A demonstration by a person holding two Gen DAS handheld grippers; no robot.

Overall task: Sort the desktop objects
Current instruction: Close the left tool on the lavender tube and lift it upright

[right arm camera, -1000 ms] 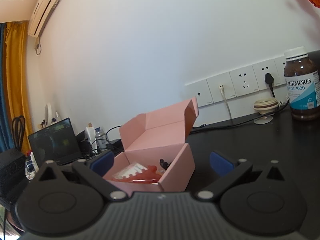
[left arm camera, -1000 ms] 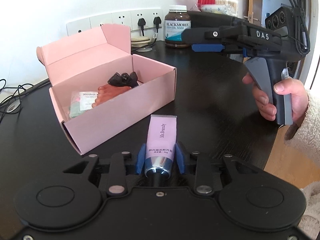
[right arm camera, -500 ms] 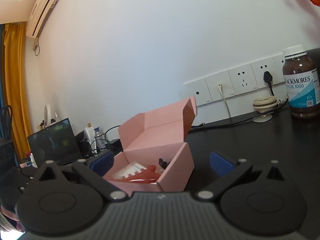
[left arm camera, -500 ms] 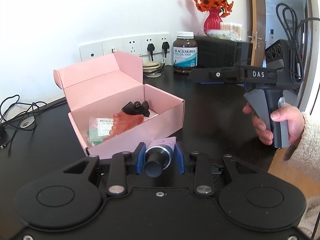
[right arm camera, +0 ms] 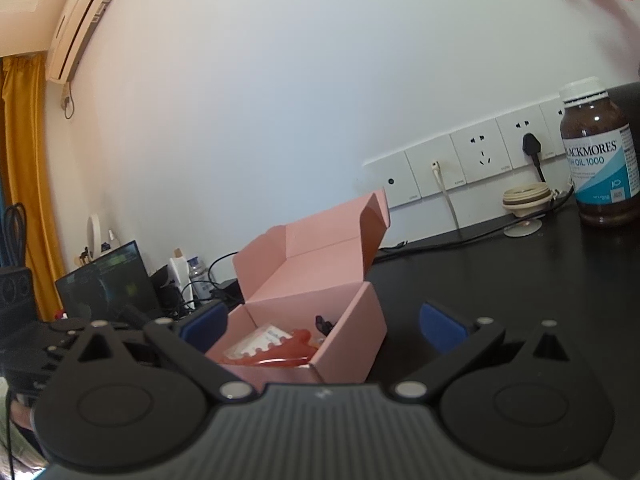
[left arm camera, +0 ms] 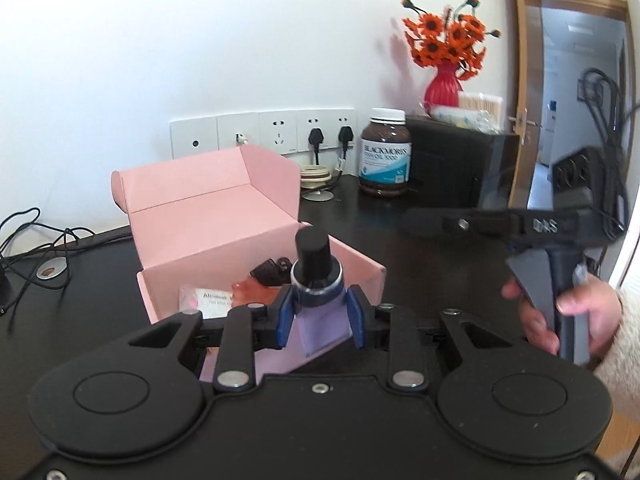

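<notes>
Lilac tube [left arm camera: 320,320], cap up, sits gripped in the closing left gripper [left arm camera: 319,315], near the pink box [left arm camera: 224,224]. Right gripper [right arm camera: 322,328] gapes empty.

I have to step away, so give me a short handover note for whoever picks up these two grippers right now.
Left gripper: jaws closing on the lavender tube, black cap pointing away, held just in front of the pink box.
Right gripper: open, nothing held, hovering beside the box.
Done: wipe packet, red scraper and black clip are in the box.
Left: drop the tube in; the fish oil bottle stands on the desk, untouched.
</notes>
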